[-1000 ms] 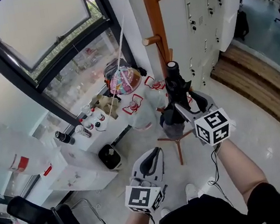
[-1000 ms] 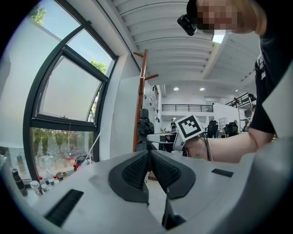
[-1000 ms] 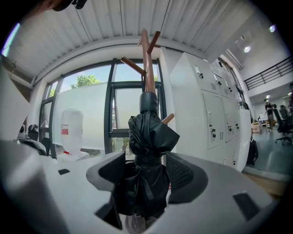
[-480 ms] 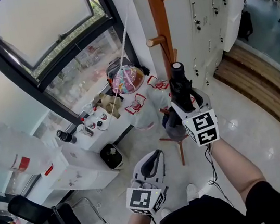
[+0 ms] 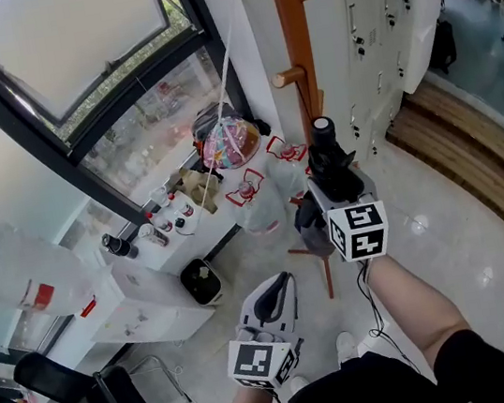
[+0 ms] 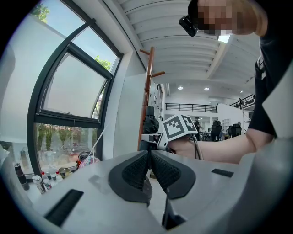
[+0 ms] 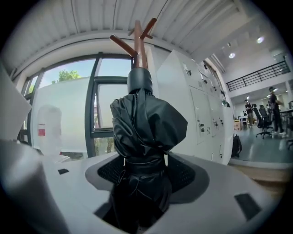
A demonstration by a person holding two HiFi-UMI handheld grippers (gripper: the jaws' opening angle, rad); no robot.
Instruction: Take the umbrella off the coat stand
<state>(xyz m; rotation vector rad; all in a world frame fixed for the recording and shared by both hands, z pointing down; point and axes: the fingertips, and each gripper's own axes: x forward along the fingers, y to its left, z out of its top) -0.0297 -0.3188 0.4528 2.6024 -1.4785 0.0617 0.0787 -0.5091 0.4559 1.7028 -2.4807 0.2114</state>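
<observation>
Two grippers are in my hands, each with one marker cube (image 5: pixel 361 231) on its back. My right gripper (image 7: pixel 144 167) is released. Its jaws have just been opening and now stand wide, with the one black folded umbrella (image 7: pixel 144 123) upright between them. One pad sits on each side of the umbrella's strapped waist, and I see no squeeze on the cloth. The umbrella's round cap points up, above the jaws. Straight beyond it rises the single wooden coat stand (image 5: pixel 291 28), close behind the umbrella. Two pegs (image 5: pixel 287 77) show on the stand in the head view, both higher than the gripper. I cannot tell whether the umbrella hangs from a peg.

My left gripper (image 6: pixel 149 164) is clenched, its two dark pads pressed together with nothing between them. It sits lower and nearer my body than the right gripper, well apart from the umbrella, and points toward the stand.

To the right of the right gripper stands one row of white lockers (image 5: pixel 366 26). To the left of both grippers is one large dark-framed window (image 5: pixel 66 45).
</observation>
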